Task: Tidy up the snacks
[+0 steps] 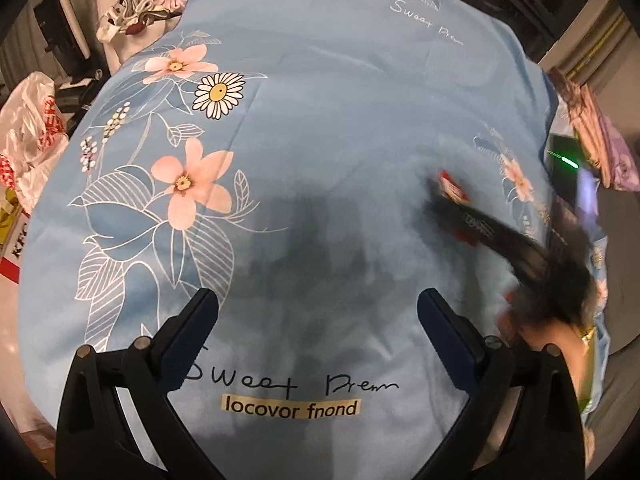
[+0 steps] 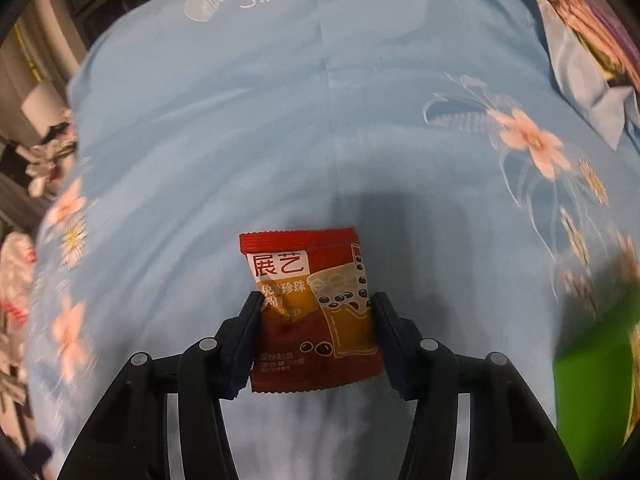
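A small red snack packet (image 2: pixel 312 312) with a bubble-tea picture lies on the blue flowered bedsheet (image 2: pixel 320 120). My right gripper (image 2: pixel 316 308) has its jaws on either side of the packet, and both pads touch its side edges. The left edge is slightly crumpled. In the left wrist view the same packet (image 1: pixel 452 186) shows as a red blur at the tip of the blurred right gripper (image 1: pixel 450 204), at the right. My left gripper (image 1: pixel 318 300) hangs open above the bare sheet (image 1: pixel 320 120), with nothing between its fingers.
A white and red plastic bag (image 1: pixel 36 128) and a red carton sit off the sheet's left edge. Clothes (image 1: pixel 136 8) are piled at the far left. Purple flowered fabric (image 1: pixel 600 136) lies at the right. A green package (image 2: pixel 592 360) is blurred at the right edge.
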### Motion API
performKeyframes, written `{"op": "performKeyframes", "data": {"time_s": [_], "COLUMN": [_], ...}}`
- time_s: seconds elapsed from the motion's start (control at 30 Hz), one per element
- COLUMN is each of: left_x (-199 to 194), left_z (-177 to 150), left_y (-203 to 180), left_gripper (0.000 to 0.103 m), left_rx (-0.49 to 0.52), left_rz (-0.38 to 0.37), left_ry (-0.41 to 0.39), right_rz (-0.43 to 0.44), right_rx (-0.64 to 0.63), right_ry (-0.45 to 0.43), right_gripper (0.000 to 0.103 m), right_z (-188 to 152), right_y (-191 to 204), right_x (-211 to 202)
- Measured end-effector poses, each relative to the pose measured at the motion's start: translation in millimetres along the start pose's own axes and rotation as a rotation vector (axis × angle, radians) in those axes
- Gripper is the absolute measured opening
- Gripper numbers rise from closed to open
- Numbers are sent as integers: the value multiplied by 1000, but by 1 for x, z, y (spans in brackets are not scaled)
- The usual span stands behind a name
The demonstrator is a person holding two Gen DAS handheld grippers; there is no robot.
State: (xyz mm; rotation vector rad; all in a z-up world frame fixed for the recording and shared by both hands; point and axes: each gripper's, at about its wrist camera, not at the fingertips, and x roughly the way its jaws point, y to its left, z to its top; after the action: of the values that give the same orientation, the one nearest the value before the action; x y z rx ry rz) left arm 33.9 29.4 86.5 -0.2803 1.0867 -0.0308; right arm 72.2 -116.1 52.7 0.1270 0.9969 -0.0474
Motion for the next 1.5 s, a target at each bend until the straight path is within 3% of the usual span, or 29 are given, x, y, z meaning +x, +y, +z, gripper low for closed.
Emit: {"op": "performKeyframes", "data": {"time_s": [0.27, 0.43, 0.53, 0.63, 0.73, 0.97, 1.1, 1.33, 1.4, 1.5], "left_x": [-2, 1, 2, -1, -5, -3, 5, 30, 38, 45], "left_z": [-12, -20, -25, -27, -30, -37, -42, -52, -54, -57], "left_y": [-13, -14, -15, -13, -10, -14, -25, -47, -51, -57], "left_gripper": [100, 100, 100, 100, 100, 95, 94, 82, 73, 68], "left_rx": [56, 46, 58, 71, 70, 55, 57, 78, 70, 66], "left_rz": [19, 36, 35, 58, 64, -59, -52, -142, -143, -162], "left_ry": [-20, 2, 17, 4, -7, 69, 92, 190, 219, 241], "right_rz": [220, 190, 193, 228, 255, 359, 446, 480, 487, 456], "right_rx": [-36, -130, -78, -45, 11, 124, 169, 198, 204, 194], "right_ry": [68, 134, 184, 147, 91, 8, 47, 79, 94, 110], "right_gripper": [55, 55, 57, 68, 72, 72, 72, 70, 65, 57], "right_z": [-61, -86, -85, -82, -82, -77, -78, -79, -80, -84], "right_y": [-15, -11, -16, -25, -40, -56, -59, -60, -59, -57], "right_x": [-48, -40, -31, -39, -53, -69, -63, -51, -47, -43]}}
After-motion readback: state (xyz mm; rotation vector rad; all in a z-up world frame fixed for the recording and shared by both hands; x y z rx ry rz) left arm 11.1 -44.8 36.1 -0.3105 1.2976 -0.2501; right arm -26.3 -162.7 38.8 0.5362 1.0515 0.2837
